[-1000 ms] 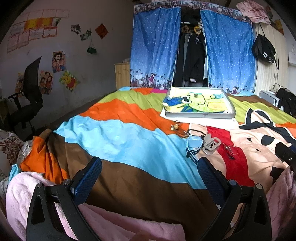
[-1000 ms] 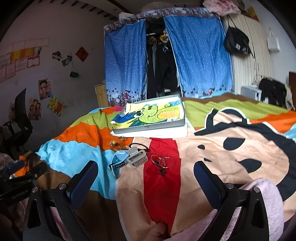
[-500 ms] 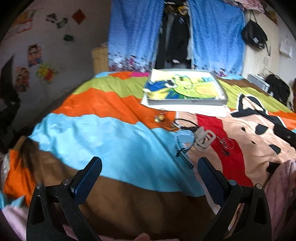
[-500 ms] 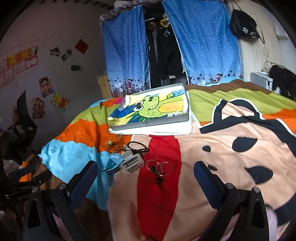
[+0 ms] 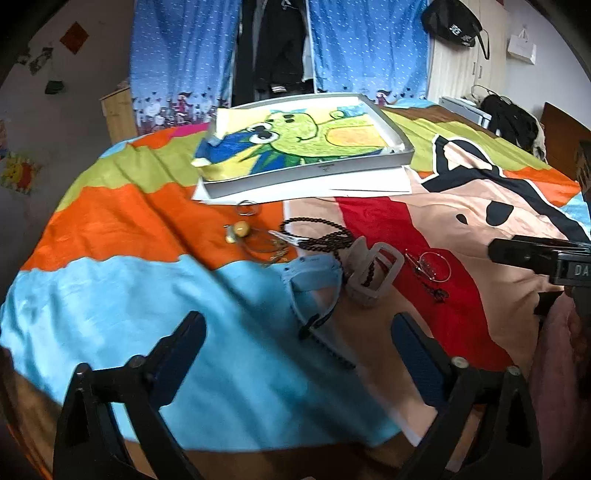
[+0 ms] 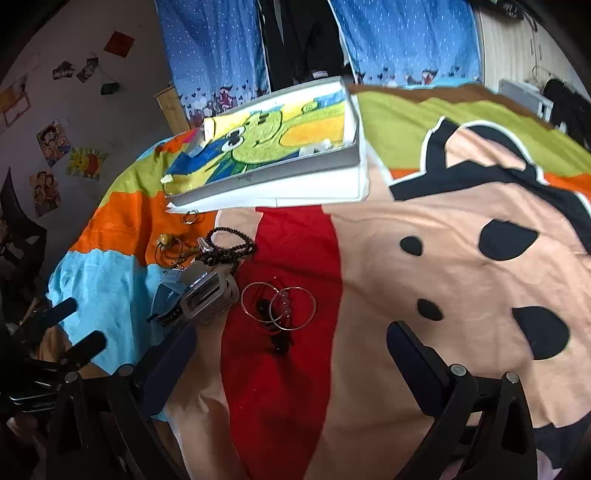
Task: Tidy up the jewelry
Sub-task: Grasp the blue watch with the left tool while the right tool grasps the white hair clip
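Jewelry lies in a loose pile on the colourful bedspread: a black bead necklace, a grey hair claw clip, thin hoop bangles, a light blue strap, a yellow bead charm and a small ring. A shallow grey tray lined with a cartoon cloth sits behind them. My left gripper is open just short of the blue strap. My right gripper is open just short of the bangles.
White paper lies under the tray. Blue curtains hang behind the bed and a black bag hangs at the right. The right gripper shows at the right edge of the left wrist view.
Both grippers have moved forward and down toward the jewelry pile, which now looms much larger. Both stay open and empty.
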